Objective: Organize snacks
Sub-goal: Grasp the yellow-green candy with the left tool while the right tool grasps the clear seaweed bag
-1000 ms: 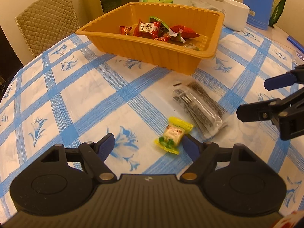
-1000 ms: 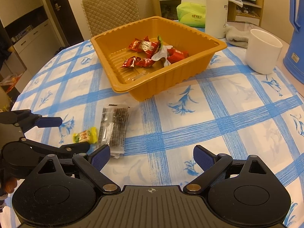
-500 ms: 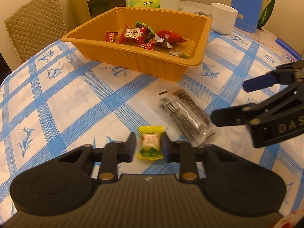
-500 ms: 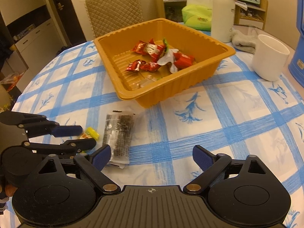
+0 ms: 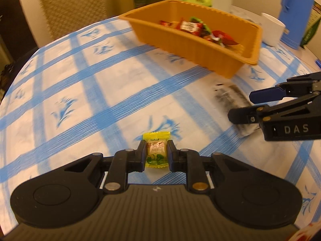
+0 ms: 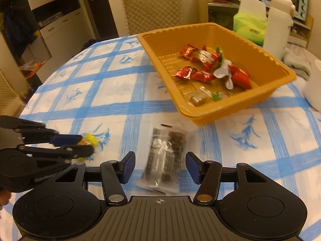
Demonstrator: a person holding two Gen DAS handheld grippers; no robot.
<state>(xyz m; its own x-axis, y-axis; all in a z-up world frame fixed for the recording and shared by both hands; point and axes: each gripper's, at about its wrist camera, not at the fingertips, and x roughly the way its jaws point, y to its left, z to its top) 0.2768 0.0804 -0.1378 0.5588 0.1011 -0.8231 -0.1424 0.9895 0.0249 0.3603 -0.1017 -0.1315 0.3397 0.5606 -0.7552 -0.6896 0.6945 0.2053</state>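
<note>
**A:** What is closest to the cameras?

**B:** The left gripper [image 5: 156, 155], its jaws clamped narrow on a small yellow-wrapped candy [image 5: 156, 152] just above the blue-checked tablecloth [image 5: 112, 92]. The right gripper [image 6: 158, 167] has its jaws closing, with a clear packet of dark snack sticks [image 6: 164, 158] lying on the cloth between them — the blue pads do not press on it.

**A:** How do the two grippers sit relative to each other?

**B:** Side by side and near. The packet is blurred in both views.

**A:** And further back?

**B:** An orange plastic tray [image 6: 280, 92] stands on the table beyond the packet, apart from it. It holds several red-wrapped sweets [image 6: 192, 73] and a clear-wrapped brown one [image 6: 198, 98]. Beside the tray is a white mug [image 5: 273, 28]. Behind the tray stand a green tissue pack [image 6: 249, 28] and a white flask [image 6: 277, 22]. A quilted chair [image 6: 152, 8] is at the table's far edge.
</note>
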